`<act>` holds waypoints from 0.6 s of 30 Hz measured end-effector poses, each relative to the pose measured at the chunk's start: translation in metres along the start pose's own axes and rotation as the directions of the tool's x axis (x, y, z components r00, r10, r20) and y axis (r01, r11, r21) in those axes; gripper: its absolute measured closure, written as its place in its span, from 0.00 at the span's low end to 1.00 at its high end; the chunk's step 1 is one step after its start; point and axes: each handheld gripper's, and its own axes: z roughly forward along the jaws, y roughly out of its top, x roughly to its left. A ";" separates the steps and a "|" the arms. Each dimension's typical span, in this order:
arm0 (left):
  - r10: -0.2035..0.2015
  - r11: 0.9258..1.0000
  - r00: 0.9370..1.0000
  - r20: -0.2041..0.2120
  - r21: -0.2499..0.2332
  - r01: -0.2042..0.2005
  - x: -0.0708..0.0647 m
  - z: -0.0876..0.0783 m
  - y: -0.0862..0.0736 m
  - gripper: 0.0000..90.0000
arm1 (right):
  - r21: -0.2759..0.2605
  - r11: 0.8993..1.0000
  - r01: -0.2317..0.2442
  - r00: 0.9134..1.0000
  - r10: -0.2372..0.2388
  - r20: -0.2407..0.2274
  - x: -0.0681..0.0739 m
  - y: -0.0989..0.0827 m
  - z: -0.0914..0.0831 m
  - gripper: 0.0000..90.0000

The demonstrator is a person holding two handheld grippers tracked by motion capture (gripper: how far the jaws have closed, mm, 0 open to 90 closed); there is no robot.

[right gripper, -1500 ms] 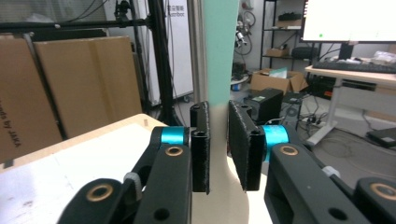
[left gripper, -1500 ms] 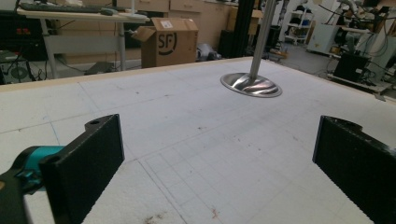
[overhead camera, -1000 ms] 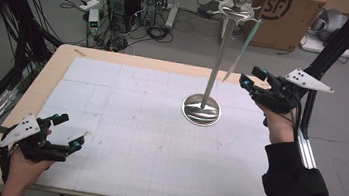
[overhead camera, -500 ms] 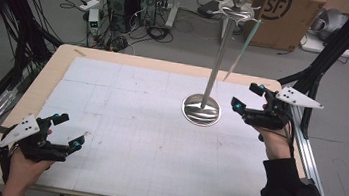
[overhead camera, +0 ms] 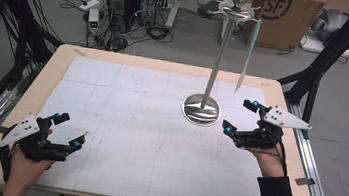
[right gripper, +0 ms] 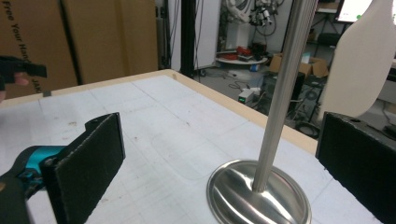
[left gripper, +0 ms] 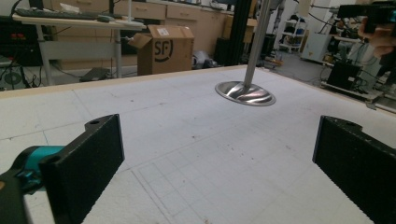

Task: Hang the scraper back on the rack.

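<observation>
Nearest you, at the counter's (overhead camera: 130, 70) near-left corner, your left gripper (overhead camera: 68, 129) rests with its jaws wide apart and nothing between them. Farther in and to the right, your right gripper (overhead camera: 241, 117) sits just right of the steel stand's round base (overhead camera: 201, 110); its jaws have just been opening, now stand fully spread, and hold nothing. In the right gripper view the stand's pole (right gripper: 280, 93) rises between the jaws but touches neither. Farthest back, the pale spatula (overhead camera: 247, 54) hangs from a hook at the stand's top (overhead camera: 237, 7). You look to be at the release-and-retreat step: the hanging seems done. Next, back the right gripper clear without brushing the pole.
</observation>
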 end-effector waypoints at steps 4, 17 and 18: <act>0.006 1.000 1.000 0.004 0.003 -0.006 -0.001 0.001 0.000 0.03 | -0.012 1.000 -0.011 1.000 0.011 0.015 0.009 -0.019 -0.001 0.00; 0.009 1.000 1.000 0.006 0.006 -0.009 -0.001 0.002 0.000 0.03 | 0.028 0.997 -0.073 0.997 0.072 0.030 0.015 -0.074 -0.009 0.00; 0.007 1.000 1.000 0.007 0.005 -0.007 -0.001 0.002 0.000 0.03 | 0.035 0.997 -0.076 0.997 0.075 0.026 0.016 -0.076 -0.010 0.00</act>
